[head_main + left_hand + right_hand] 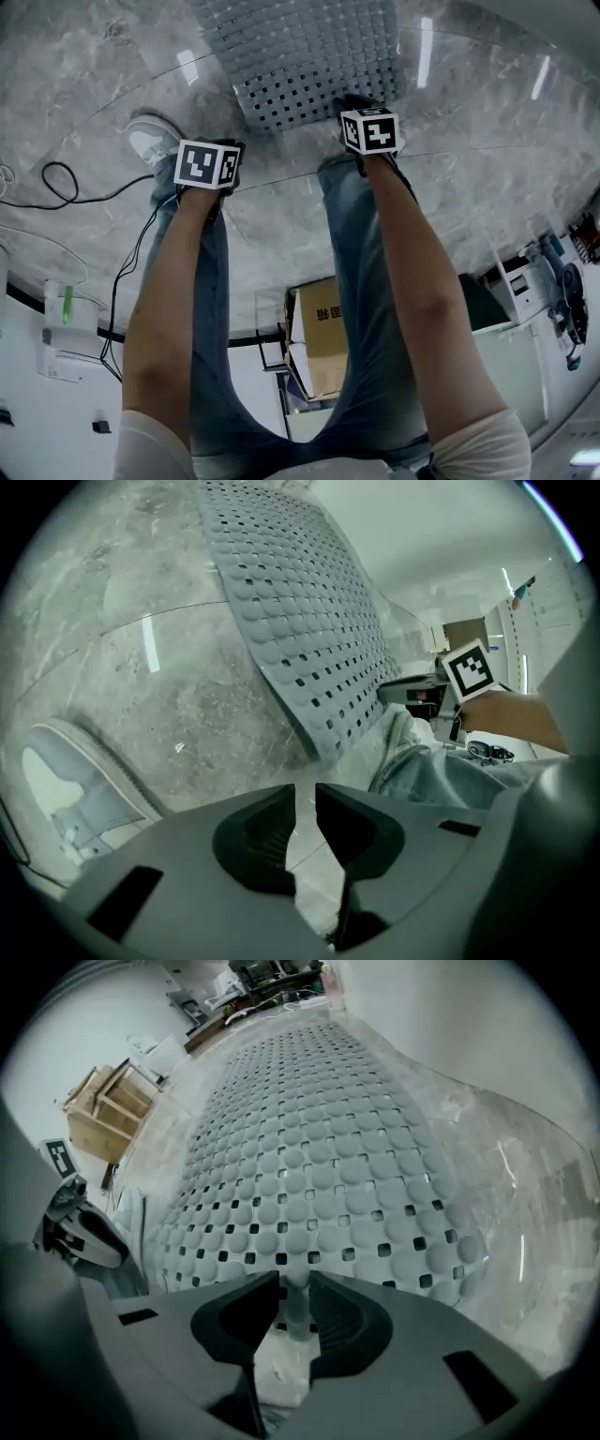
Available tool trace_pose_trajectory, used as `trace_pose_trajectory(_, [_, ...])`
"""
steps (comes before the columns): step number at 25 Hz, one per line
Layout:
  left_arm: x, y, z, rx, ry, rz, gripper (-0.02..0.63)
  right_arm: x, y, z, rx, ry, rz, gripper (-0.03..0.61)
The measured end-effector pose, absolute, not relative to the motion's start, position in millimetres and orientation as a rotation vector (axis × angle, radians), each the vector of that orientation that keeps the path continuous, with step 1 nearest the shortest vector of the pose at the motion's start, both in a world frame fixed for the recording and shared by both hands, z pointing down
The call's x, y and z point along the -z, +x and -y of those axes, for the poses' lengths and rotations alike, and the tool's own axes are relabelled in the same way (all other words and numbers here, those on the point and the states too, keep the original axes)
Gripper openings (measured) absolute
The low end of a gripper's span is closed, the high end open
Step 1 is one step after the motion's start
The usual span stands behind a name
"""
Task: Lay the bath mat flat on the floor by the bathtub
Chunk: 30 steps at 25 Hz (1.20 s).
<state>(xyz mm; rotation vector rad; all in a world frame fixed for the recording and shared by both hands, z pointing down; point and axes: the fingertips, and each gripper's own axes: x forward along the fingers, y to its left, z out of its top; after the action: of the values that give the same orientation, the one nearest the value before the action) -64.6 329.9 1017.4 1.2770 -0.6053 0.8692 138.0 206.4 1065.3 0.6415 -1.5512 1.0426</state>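
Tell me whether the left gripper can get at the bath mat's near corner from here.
Probably yes: only bare floor lies between the left gripper and the bath mat; its jaws hold nothing.

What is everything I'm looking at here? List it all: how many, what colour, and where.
bath mat: one, grey, holed, on the floor ahead.
floor: one, grey marbled, underneath everything.
cable: one, black, on floor, left.
cardboard box: one, brown, seen between the legs.
shoe: one, whitish, left of mat.
jeans: one pair, blue, both legs.
forearms: two, bare, reaching down.
left gripper: one, grey, jaws slightly apart, empty.
right gripper: one, grey, clamping mat's near edge.
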Motion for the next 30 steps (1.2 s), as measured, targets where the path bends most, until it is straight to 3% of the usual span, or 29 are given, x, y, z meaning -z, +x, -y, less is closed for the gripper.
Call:
trace_pose_trajectory(12, [-1024.9,-91.4,-312.8,-0.818,1.282,0.588,0.078,-1077.5,136.5,-195.5,-1.012,0.735,1.466,0.101])
trace_pose_trajectory(18, [-1013.0,-94.2,-310.9,-0.841,1.282,0.563,0.078,-1055.0,123.9,-202.4,-0.966,0.775,1.504,0.172])
trace_pose_trajectory(22, [-1007.1,-98.3,-308.8,-0.856,1.286,0.547,0.078,-1048.8,89.8,-224.0,-1.017,0.710,1.535,0.126])
trace_pose_trajectory(26, [-1003.4,-110.9,-304.7,-0.887,1.305,0.534,0.078,-1061.6,39.4,-256.9,-1.091,0.558,1.577,0.121])
trace_pose_trajectory(30, [-1001.9,-118.7,-302.1,-0.913,1.337,0.526,0.078,-1079.3,42.5,-256.9,-1.077,0.569,1.523,0.089])
